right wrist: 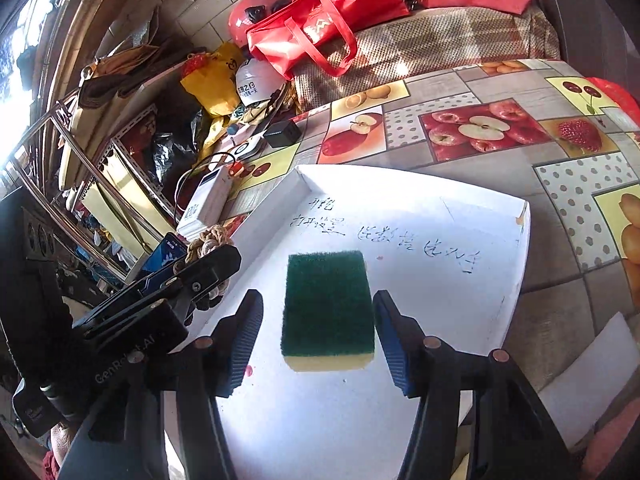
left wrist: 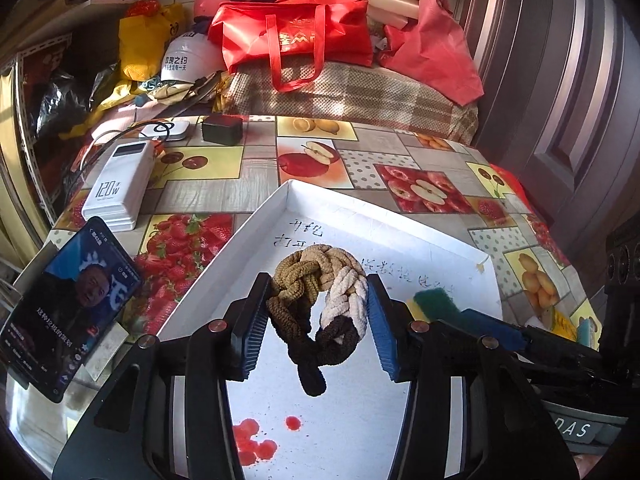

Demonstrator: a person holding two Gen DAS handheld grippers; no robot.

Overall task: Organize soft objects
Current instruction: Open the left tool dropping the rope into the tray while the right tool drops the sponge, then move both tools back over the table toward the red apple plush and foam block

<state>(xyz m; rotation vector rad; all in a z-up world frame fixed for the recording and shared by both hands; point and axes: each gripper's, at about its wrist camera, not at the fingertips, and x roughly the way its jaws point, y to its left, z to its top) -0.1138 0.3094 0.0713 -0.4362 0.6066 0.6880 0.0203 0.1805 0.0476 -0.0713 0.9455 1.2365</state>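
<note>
A braided hair tie [left wrist: 320,312] is framed by the parted left hand-held gripper [left wrist: 318,320] inside a white tray [left wrist: 440,240]; a green-topped sponge [right wrist: 328,308] lies there between the spread right hand-held gripper [right wrist: 320,344].

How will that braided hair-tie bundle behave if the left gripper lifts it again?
Likely floppy: the braided hair-tie bundle is woven from soft elastic loops, and its dark end trails loosely. Probably light, and its fuzzy texture should grip rather than slip. It may sag or snag on the left gripper pads.
</note>
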